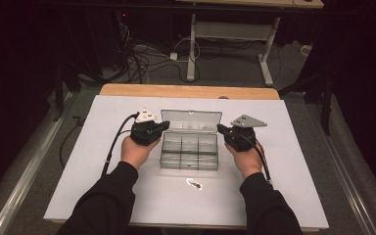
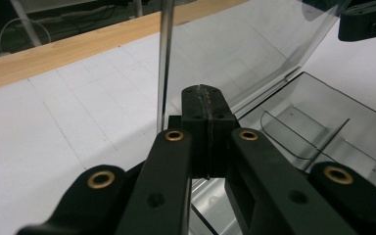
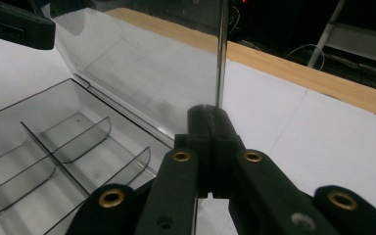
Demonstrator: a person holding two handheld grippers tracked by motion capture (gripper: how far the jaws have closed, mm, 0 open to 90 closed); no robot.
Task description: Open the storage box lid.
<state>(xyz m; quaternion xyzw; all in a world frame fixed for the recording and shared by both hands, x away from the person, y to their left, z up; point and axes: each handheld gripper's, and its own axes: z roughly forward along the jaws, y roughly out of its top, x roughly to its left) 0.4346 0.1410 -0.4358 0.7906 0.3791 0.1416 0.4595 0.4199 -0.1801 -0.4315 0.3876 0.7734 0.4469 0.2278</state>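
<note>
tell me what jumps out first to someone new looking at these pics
A clear box sits mid-table on the white sheet, its lid standing open at the back and its divided compartments looking bare. The left gripper and right gripper flank it at the lid's two ends, both with jaws shut. A small shiny object lies on the sheet just in front of the box.

Both tools closed, held level and facing each other

The left tool (image 1: 164, 126) and the right tool (image 1: 221, 129) point inward toward one another, each with its jaws pressed fully together. A hand grips each from behind, left hand (image 1: 136, 149), right hand (image 1: 247, 157). Dark-sleeved forearms angle in from the bottom edge, wrists straight, cables trailing outward.
</note>
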